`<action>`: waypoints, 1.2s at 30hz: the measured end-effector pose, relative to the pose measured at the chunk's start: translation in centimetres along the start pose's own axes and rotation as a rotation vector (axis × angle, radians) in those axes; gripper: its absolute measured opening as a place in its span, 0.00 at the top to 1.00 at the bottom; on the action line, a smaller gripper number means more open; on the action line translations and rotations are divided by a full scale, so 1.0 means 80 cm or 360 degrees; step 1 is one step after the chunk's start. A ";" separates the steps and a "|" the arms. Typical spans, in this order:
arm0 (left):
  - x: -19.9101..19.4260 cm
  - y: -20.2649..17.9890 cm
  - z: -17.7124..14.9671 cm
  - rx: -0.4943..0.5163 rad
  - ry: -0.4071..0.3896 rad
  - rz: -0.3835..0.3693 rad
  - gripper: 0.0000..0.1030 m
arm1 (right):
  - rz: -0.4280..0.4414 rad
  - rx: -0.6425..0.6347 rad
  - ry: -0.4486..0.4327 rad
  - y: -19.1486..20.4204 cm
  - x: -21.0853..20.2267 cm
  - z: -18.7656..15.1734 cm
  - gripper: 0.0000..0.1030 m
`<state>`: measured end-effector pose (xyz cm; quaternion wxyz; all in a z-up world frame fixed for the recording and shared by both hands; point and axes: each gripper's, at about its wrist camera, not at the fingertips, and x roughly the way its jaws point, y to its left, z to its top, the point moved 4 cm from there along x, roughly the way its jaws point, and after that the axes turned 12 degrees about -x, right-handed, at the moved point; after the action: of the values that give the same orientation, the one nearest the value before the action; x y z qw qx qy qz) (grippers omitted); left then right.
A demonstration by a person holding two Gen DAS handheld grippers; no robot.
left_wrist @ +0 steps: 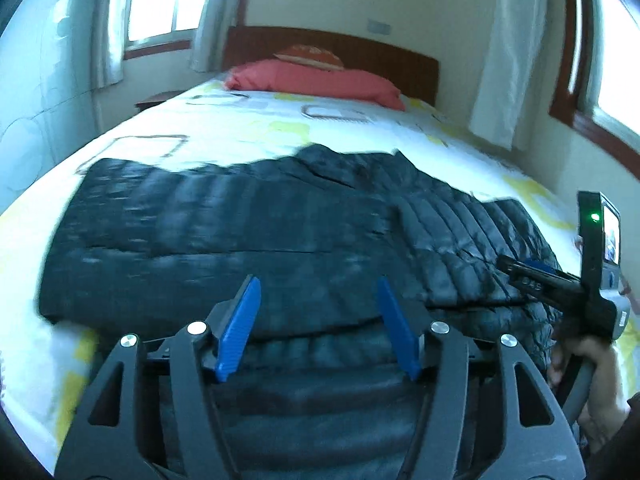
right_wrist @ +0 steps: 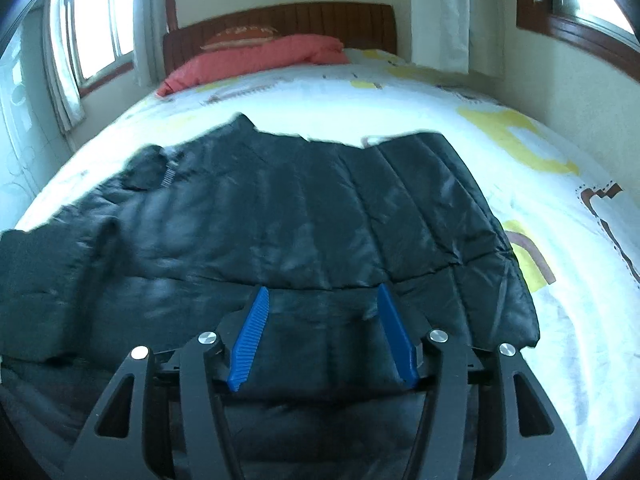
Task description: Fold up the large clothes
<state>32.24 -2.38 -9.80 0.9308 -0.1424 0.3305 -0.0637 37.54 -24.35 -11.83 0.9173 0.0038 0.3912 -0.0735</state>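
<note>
A dark quilted puffer jacket lies spread across the near part of the bed, one layer folded over another along its near edge. My left gripper hovers open over that near edge; its blue pads stand apart and do not pinch any fabric. In the right wrist view, the right gripper is open above the jacket, pads wide apart, with a fold line running just past its tips. A hand holds the right gripper at the jacket's right end in the left wrist view.
The bed has a white sheet with yellow and brown shapes. A red pillow rests against the wooden headboard. Curtained windows flank the bed, and a low nightstand stands at the far left.
</note>
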 end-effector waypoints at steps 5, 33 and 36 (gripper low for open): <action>-0.022 0.063 0.017 -0.0084 -0.0073 0.0130 0.40 | 0.0219 -0.0032 -0.0035 0.076 -0.015 0.023 0.38; 0.001 0.113 0.052 -0.0178 -0.0065 0.0185 0.34 | -0.0012 -0.0026 0.0026 -0.049 0.004 0.030 0.82; 0.020 0.107 0.050 -0.0145 -0.0014 0.0202 0.34 | 0.0046 0.0018 0.0148 -0.063 0.023 0.009 0.71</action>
<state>36.22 6.34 -10.40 0.9270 -0.1637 0.3374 0.0113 38.60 -29.58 -12.40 0.8991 0.0182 0.4330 -0.0624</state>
